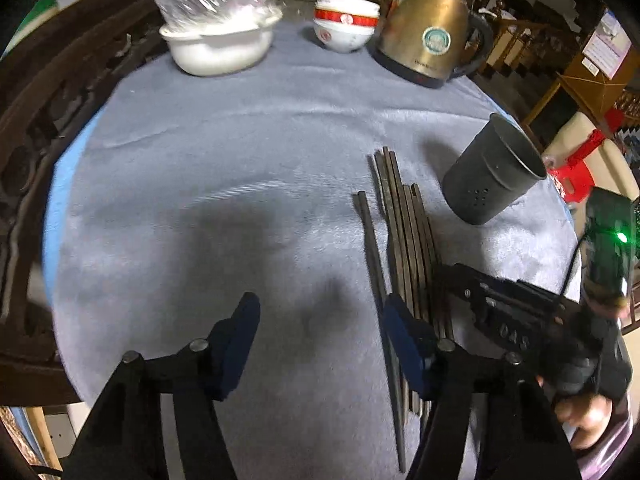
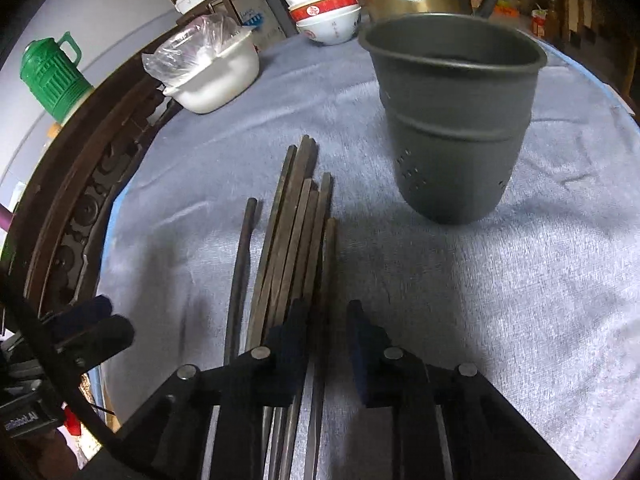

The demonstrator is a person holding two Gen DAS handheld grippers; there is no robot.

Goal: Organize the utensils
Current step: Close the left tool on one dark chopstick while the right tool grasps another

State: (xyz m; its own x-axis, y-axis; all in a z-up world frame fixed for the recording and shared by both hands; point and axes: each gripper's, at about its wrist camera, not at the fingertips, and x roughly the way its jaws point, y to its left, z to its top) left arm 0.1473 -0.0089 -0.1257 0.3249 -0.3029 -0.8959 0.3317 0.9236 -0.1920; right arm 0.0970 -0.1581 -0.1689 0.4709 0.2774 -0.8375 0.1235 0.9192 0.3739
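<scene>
Grey cloth covers the table (image 1: pixel 200 152). At seven o'clock in the left view the left tool (image 1: pixel 320 340) stands half open over bare cloth, holding nothing. At five o'clock the chopsticks (image 2: pixel 296 232) lie bundled; the right tool (image 2: pixel 328 344) is nearly closed around one or two near their ends, contact unclear. They look light, stiff, slick and apt to roll: pinch mid-length. At two o'clock stands the holder (image 2: pixel 452 128).

Cloth-covered table (image 1: pixel 240 128) bears chopsticks (image 1: pixel 404 232), holder (image 1: pixel 492 176), bowls (image 1: pixel 344 20), pot (image 1: pixel 216 44), kettle (image 1: pixel 424 32)
</scene>
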